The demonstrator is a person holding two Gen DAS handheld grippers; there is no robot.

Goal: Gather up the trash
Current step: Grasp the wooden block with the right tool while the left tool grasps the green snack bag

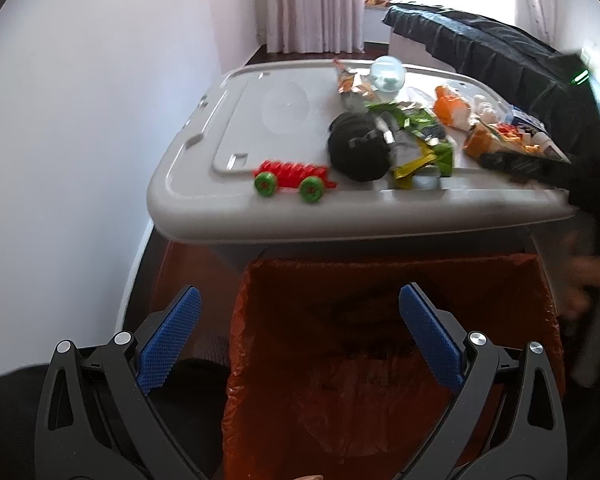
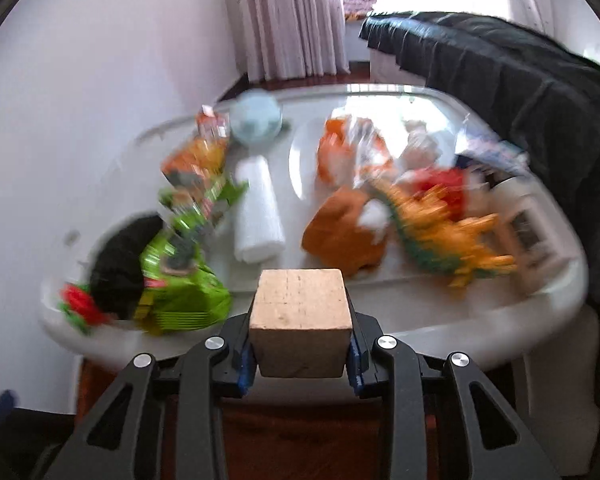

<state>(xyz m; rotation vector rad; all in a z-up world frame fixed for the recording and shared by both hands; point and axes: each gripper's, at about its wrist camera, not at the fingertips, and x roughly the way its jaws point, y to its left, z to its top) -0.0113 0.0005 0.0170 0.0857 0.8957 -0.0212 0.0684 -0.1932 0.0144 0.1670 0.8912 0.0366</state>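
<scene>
My right gripper (image 2: 301, 354) is shut on a tan cube-shaped block (image 2: 300, 320) and holds it in front of the grey bin lid's (image 2: 380, 320) near edge. On the lid lie green snack wrappers (image 2: 180, 280), an orange wrapper (image 2: 340, 236), a white foam roll (image 2: 256, 216) and other litter. My left gripper (image 1: 300, 332) is open and empty above an orange trash bag (image 1: 380, 340) that stands open below the lid (image 1: 260, 216). Green wrappers (image 1: 420, 140) and a black bundle (image 1: 358, 146) show on the lid.
A red toy car with green wheels (image 1: 290, 180) sits near the lid's front edge. A yellow toy dragon (image 2: 448, 240) and a pale ball (image 2: 256, 120) lie among the litter. A dark cloth (image 2: 500, 80) drapes at the right. A white wall is at the left.
</scene>
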